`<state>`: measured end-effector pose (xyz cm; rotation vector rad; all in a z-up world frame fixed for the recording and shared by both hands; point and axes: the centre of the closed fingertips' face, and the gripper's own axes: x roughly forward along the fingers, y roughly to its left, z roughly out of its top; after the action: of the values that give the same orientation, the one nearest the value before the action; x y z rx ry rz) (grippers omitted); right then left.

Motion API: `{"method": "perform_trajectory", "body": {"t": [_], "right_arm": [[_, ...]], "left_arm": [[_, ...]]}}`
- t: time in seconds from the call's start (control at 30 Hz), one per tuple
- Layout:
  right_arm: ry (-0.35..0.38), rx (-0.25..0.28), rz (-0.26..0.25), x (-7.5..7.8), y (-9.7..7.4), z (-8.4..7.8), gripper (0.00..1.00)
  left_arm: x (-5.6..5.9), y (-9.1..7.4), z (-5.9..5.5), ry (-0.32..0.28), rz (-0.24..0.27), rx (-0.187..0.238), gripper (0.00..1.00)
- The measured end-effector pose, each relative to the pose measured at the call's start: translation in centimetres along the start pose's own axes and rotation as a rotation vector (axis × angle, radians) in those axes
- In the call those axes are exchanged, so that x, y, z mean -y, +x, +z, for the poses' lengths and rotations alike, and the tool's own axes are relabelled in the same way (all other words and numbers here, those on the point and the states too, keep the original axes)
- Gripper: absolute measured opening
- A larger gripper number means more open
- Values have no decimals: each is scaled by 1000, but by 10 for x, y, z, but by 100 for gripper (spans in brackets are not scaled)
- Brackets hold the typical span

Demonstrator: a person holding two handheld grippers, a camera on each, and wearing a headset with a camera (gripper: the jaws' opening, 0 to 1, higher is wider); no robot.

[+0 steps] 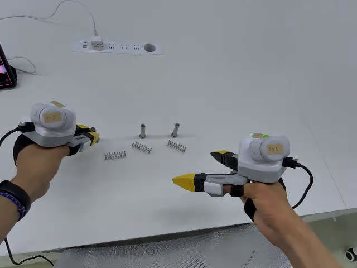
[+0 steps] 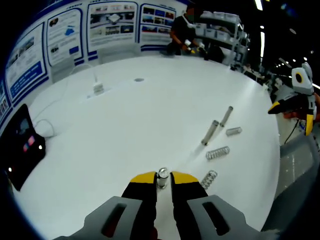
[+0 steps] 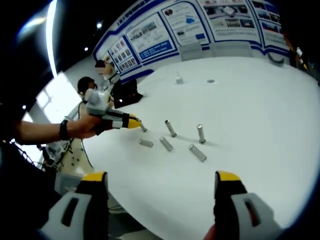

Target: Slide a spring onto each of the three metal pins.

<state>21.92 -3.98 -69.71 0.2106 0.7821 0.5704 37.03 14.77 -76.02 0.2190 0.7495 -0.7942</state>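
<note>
pin (image 2: 162,176) is clenched between the jaws of the left gripper (image 1: 91,135), at 9 o'clock from two more pins (image 1: 143,130) (image 1: 175,130) that stand upright on the table (image 1: 234,84). three springs (image 1: 115,155) (image 1: 141,147) (image 1: 177,146) lie in a loose row just at 6 o'clock of those standing pins, touching none. right gripper (image 1: 202,166) hovers at 4 o'clock of the springs, jaws released and spread wide.
</note>
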Motion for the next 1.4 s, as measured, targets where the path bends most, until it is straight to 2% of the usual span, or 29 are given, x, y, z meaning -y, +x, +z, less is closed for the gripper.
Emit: {"method": "perform_trajectory", "body": {"t": [0.23, 0.7, 1.03, 1.13, 1.4], "right_arm": [[2, 0, -5, 2, -1, -1, 89], [2, -1, -7, 3, -2, -1, 89], [7, 5, -13, 6, -4, 0, 89], [6, 4, -13, 6, -4, 0, 89], [7, 5, -6, 4, -2, -1, 89]], "left_arm": [[0, 2, 4, 6, 9, 10, 8], [20, 14, 13, 37, -26, 19, 8], [20, 16, 13, 45, -28, 22, 8], [21, 15, 11, 27, -32, 16, 13], [23, 12, 8, 29, -42, 14, 20]]}}
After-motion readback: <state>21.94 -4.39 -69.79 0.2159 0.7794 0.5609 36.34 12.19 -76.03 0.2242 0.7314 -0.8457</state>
